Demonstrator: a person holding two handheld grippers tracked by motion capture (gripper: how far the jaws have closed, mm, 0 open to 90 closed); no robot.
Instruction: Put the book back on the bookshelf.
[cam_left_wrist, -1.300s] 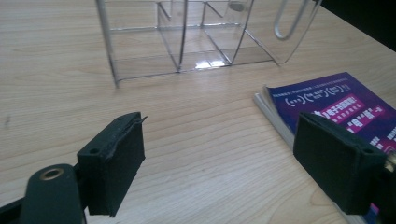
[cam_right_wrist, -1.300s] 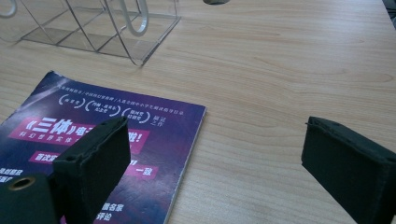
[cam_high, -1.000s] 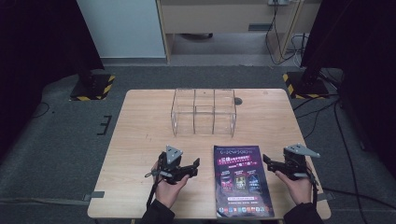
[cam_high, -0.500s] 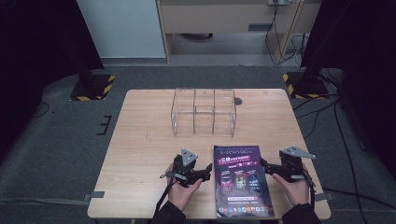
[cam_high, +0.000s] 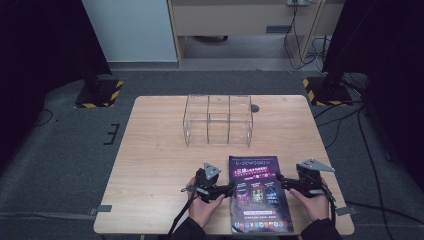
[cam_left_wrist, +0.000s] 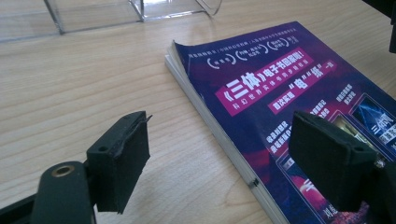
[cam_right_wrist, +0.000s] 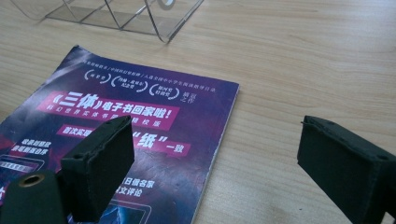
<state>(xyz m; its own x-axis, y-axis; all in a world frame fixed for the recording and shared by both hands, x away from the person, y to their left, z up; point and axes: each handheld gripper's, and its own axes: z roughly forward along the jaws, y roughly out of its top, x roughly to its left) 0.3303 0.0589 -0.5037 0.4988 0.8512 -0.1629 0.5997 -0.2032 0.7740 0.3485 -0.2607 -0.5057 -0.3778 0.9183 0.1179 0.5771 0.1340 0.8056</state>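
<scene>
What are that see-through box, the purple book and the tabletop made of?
The box looks like clear acrylic or similar hard plastic: see-through walls with glinting edges. The book is paper with a glossy printed cover; pale page edges show along its side. The table looks like light wood or wood-look laminate, showing grain lines.

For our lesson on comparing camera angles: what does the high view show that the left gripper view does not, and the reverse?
High view alone: both hands, the right tool, the whole table, the dark carpet and the striped stand feet. Left gripper view alone: the magazine's stacked page edges, its curled far corner and readable cover print. Both share the magazine, the clear plastic organizer and the open left tool straddling the magazine's edge.
</scene>
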